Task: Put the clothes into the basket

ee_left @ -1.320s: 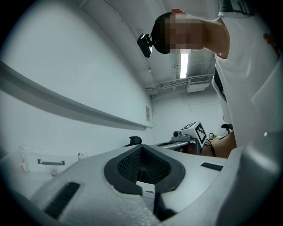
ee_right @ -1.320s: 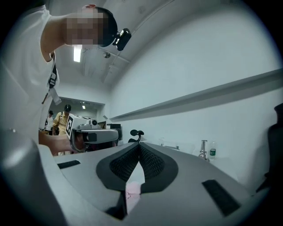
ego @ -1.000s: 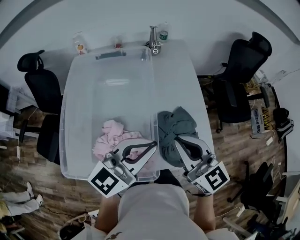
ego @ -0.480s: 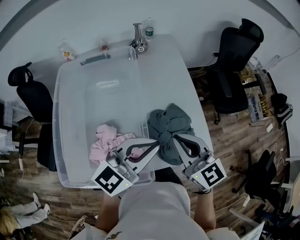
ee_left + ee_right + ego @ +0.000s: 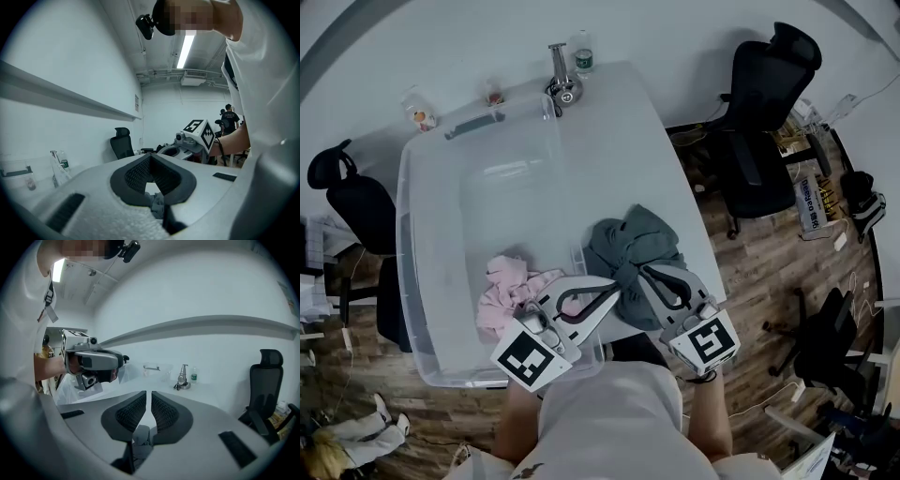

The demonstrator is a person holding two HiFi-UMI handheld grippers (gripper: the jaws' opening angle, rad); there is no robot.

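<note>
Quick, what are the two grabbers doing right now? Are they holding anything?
Left gripper: closed, pinching the grey garment.
Right gripper: closed, pinching the same grey garment.

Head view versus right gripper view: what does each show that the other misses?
Head view only: crumpled pink garment inside the clear plastic bin; wooden floor. Right gripper view only: right tool with ribbed pads pressed together, pinching fabric. Both: grey-green garment, left tool, black office chair, green-labelled bottle on white table.
</note>
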